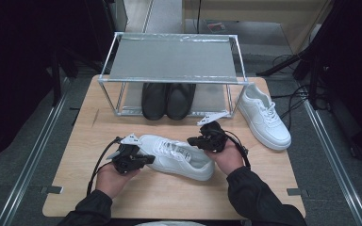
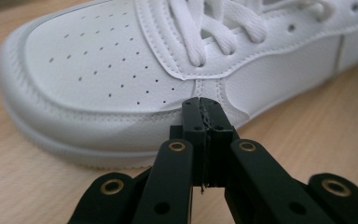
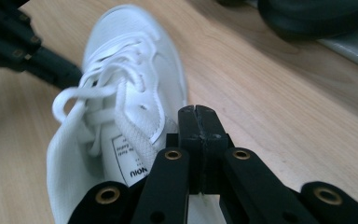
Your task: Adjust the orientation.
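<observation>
A white sneaker [image 1: 176, 157] lies on the wooden table [image 1: 85, 141] between the two hands, toe toward the left. My left gripper [image 1: 150, 159] is shut with nothing in it, its tip at the toe side of that sneaker [image 2: 121, 70]. My right gripper [image 1: 192, 140] is also shut and empty, hovering over the sneaker's collar and tongue [image 3: 121, 135]. In the right gripper view the left gripper [image 3: 23, 46] appears dark at the upper left. A second white sneaker [image 1: 263, 116] lies at the table's right.
A metal-framed shelf rack [image 1: 172, 59] stands at the back of the table. A pair of black shoes [image 1: 167, 100] sits on its lower level, seen also as dark shapes [image 3: 317, 18] in the right gripper view. Cables lie on the floor at right.
</observation>
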The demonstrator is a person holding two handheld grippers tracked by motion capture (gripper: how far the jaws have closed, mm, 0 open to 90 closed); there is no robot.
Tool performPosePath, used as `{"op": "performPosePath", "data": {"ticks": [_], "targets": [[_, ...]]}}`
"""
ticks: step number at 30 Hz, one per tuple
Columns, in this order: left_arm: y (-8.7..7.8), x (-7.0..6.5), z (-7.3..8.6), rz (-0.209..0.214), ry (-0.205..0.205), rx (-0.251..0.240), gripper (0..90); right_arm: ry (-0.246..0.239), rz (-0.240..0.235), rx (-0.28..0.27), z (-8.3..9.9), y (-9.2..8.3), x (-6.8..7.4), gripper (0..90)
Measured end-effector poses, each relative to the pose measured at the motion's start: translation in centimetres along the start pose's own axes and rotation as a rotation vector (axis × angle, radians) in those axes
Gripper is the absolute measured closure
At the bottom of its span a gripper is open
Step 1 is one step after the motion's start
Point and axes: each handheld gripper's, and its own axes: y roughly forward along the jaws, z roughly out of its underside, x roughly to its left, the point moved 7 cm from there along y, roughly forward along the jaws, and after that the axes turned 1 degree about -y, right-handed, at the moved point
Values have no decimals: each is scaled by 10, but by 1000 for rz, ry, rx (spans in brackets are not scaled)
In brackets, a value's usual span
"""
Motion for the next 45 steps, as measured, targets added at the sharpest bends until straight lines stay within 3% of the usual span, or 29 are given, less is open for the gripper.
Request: {"op": "performPosePath", "data": {"ticks": [6,10,18,20,24,27,30,36,41,45], "targets": [[-1,21,-6,1,-53,-27,897,-20,-24,3,5,2,16,900],[1,27,-12,4,-70,-25,893,-25,-50,5,10,3,28,900],[7,29,-20,2,-44,-1,864,-24,-69,17,19,13,48,900],[9,29,-22,4,-45,2,863,-48,-67,24,21,17,55,900],[12,29,-27,-6,-43,2,881,-51,-96,36,24,18,67,900],[14,31,-30,-6,-45,7,885,-86,-83,26,24,21,74,900],[15,33,-32,-15,-54,0,886,-100,-65,11,23,25,76,900],[15,40,-35,-30,-63,-3,885,-28,-46,-12,18,31,68,900],[13,46,-37,-32,-71,4,876,-22,-6,-34,13,34,59,900],[14,47,-38,-27,-73,4,879,-8,-30,-38,12,37,57,900]]}}
